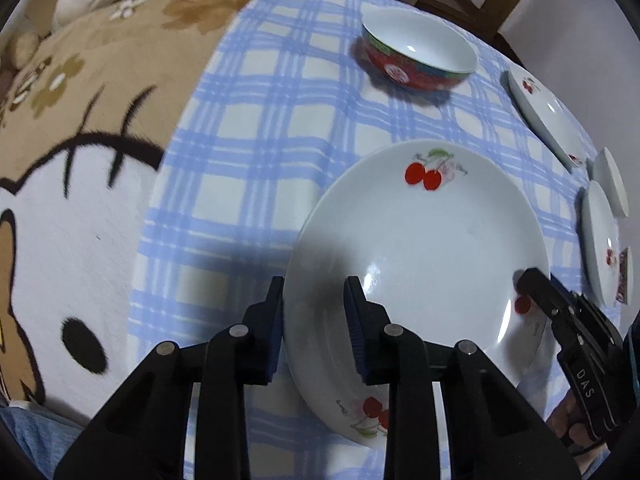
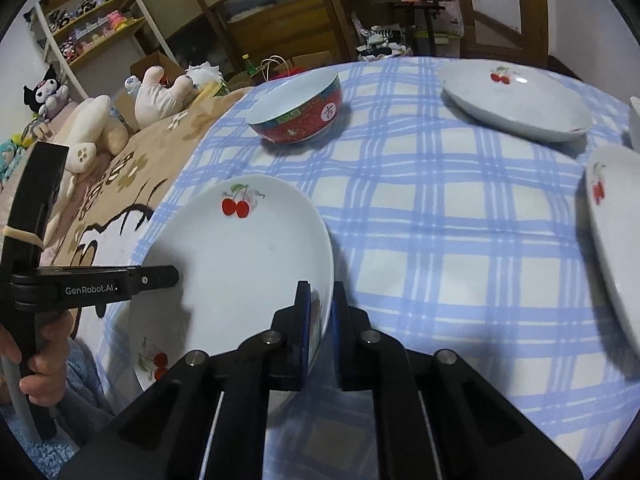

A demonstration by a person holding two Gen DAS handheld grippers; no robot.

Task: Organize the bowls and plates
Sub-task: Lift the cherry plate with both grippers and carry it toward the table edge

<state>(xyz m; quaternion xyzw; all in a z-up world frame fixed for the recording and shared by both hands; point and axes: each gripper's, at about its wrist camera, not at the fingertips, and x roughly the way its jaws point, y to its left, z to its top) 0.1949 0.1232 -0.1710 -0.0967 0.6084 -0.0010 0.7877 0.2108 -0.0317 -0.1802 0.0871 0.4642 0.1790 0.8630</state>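
White cherry plate (image 1: 420, 248) tilted, maybe lifted; red bowl (image 1: 416, 56) beyond.

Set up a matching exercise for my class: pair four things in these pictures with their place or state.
Things
1. red bowl
2. nearest cherry plate
3. left hand-held gripper
4. checked cloth

Place or state
A. gripped at two sides of its rim
B. spread under the dishes
C. standing empty, far side
D. clamped on a plate's rim

Pairs: 1-C, 2-A, 3-D, 4-B
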